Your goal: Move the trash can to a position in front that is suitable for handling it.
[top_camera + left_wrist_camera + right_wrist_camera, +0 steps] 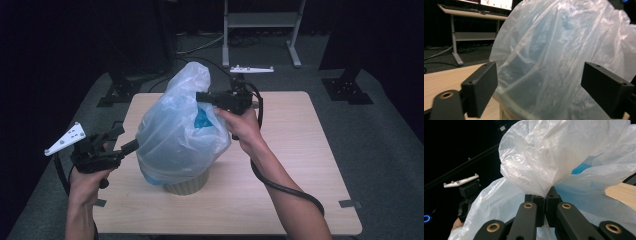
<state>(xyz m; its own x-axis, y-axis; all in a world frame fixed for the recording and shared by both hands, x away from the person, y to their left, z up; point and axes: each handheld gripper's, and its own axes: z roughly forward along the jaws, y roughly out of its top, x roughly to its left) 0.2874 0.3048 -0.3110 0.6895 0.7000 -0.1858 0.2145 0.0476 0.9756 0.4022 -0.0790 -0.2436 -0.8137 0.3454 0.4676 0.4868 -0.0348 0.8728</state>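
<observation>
A translucent pale-blue plastic bag [175, 130] billows up out of a small beige bin [187, 185] near the middle of the table. My right gripper [201, 96] is shut on a bunched fold of the bag [536, 177] near its top, at the far side. My left gripper [134, 145] stands open at the bag's left side, low down. In the left gripper view its two jaws spread wide on either side of the bag [564, 57], and the bin's rim [519, 112] shows below. Something blue [202, 120] lies inside the bag.
The wooden table [295, 165] has bare surface right and front of the bin. Beyond its far edge stand a desk frame [260, 25] and dark stands on grey floor. A white three-cornered plate [251, 69] lies on the floor.
</observation>
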